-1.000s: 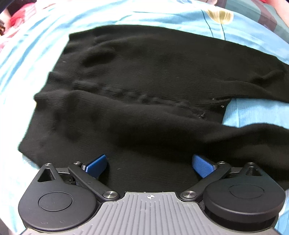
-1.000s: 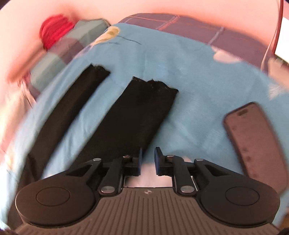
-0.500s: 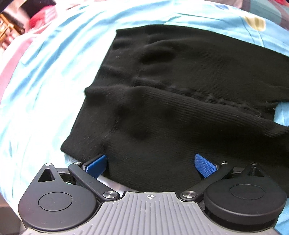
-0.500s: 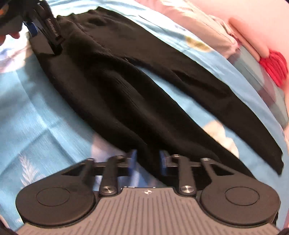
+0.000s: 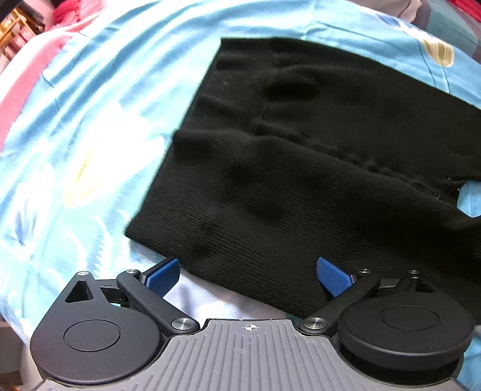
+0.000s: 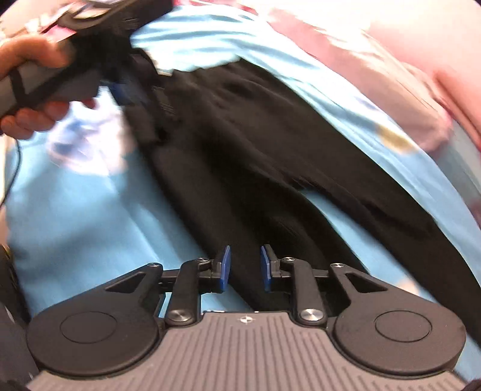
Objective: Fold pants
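Observation:
Black knit pants (image 5: pixel 300 180) lie flat on a light blue bedsheet (image 5: pixel 90 120), waist to the left and legs running off right. My left gripper (image 5: pixel 248 267) is open wide just above the near waist corner, with its blue pads (image 5: pixel 163 275) on either side of the hem and nothing pinched. In the right wrist view the pants (image 6: pixel 240 165) stretch away toward the waist. My right gripper (image 6: pixel 245 264) hovers over the near leg. Its jaws stand a narrow gap apart and are opening, with leg fabric showing in the gap but not squeezed. A person's hand (image 6: pixel 33 90) holds the left gripper at the upper left.
The blue sheet (image 6: pixel 75 225) spreads wide on the near side of the pants. Pink bedding (image 6: pixel 405 69) lies beyond the far leg, and a pink strip (image 5: pixel 21 81) borders the sheet at far left. Red cloth (image 5: pixel 64 12) sits at the far corner.
The left gripper slid left along the pants to the waist corner. The right gripper swung from the leg cuffs and a phone to look up the leg, and its jaws widened slightly.

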Tool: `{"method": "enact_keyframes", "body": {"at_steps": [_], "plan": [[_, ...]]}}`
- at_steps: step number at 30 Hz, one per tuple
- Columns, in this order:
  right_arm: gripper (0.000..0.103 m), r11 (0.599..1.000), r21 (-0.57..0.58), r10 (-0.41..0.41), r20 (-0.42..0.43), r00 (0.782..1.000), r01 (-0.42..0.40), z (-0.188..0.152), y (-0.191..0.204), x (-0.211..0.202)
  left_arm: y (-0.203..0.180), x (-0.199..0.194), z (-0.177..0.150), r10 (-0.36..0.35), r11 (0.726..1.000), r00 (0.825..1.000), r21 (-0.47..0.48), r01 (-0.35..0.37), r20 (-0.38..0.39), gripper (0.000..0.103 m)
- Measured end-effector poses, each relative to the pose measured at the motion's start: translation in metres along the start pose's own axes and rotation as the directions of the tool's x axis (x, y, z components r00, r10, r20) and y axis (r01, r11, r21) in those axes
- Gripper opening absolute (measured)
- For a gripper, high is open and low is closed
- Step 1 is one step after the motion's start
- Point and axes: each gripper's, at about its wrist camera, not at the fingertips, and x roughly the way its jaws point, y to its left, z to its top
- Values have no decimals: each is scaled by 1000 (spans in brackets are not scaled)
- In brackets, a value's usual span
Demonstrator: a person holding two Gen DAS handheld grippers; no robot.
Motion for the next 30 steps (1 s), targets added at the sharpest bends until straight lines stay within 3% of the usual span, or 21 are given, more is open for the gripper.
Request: {"method": "enact_keyframes", "body": {"at_steps": [2,7,9,12,14,15,16,18,20,22,24,27,29,30], "plan": [[26,998,-55,37,24,999,-36,16,18,14,10,-9,1,10,1000,1000,-10,-10,23,103],[41,979,-194,77,78,994,-60,56,60,46,60,-29,-4,46,993,997,-115,-38,67,103],[44,968,-245,74,98,992,-48,73,73,60,86,-33,-10,71,983,995,-173,-58,70,103],[57,964,-266,51,127,991,-16,93,85,88,121,-36,-23,98,968,993,-238,-81,59,103],[57,968,-251,27,163,986,15,100,85,100,144,-32,-29,104,960,994,-264,-89,42,103],[47,971,-237,18,171,985,24,106,83,106,155,-28,-31,105,958,994,-272,-93,31,103],[12,977,-213,14,166,986,22,112,80,109,160,-27,-35,107,955,994,-280,-96,23,103],[11,988,-151,9,115,993,9,129,84,121,169,-23,-43,111,950,994,-293,-105,5,103],[11,982,-182,80,135,988,-54,138,108,112,177,-23,-49,117,946,993,-304,-113,-6,103],[11,972,-233,60,179,982,-17,143,137,109,177,-21,-48,123,942,992,-313,-119,-6,103],[12,985,-168,62,131,989,-40,148,135,124,178,-21,-43,128,943,992,-309,-121,1,103],[28,991,-110,86,134,987,-71,144,117,116,167,-24,-35,126,954,991,-278,-112,36,103],[44,993,-34,113,148,983,-109,131,93,99,154,-32,-29,115,965,992,-244,-99,51,103],[58,994,9,106,154,982,-109,126,85,91,147,-33,-25,105,969,993,-230,-88,61,103]]}}
